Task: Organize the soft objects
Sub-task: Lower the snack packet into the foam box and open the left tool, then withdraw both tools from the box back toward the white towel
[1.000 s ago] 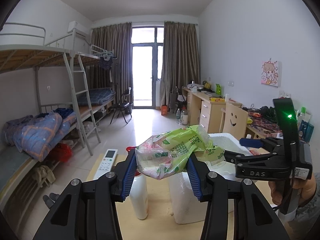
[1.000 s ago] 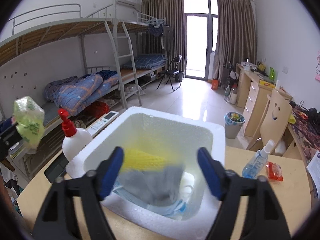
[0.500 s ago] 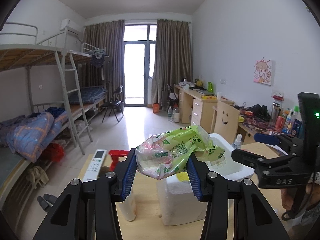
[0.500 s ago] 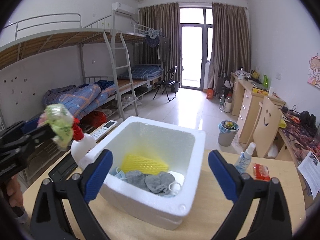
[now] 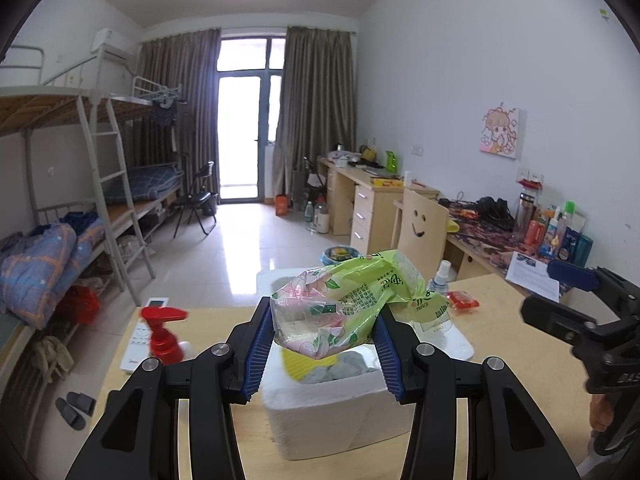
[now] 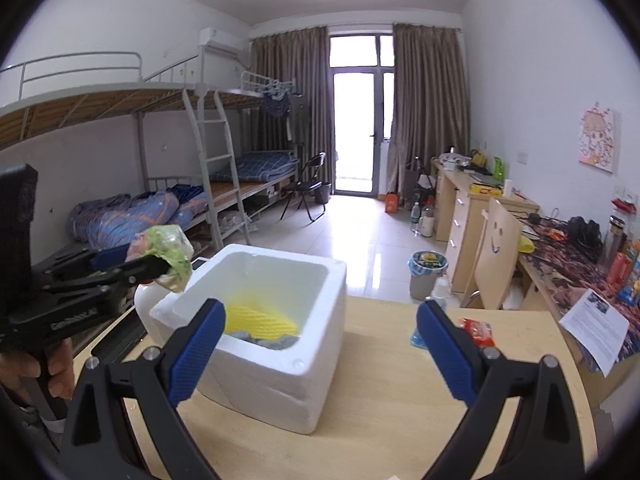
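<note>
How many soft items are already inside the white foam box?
2 visible: a yellow mesh piece against the back of the foam box, and a grey cloth in front of it. The near wall hides the bottom, so more may lie there.

My right tool (image 6: 318, 338) gapes empty before the foam box (image 6: 256, 344) mid-counter (image 6: 380, 420), having just widened, while my left tool (image 6: 160, 266) pinches a green packet (image 6: 168, 252) over the box's left rim.
</note>
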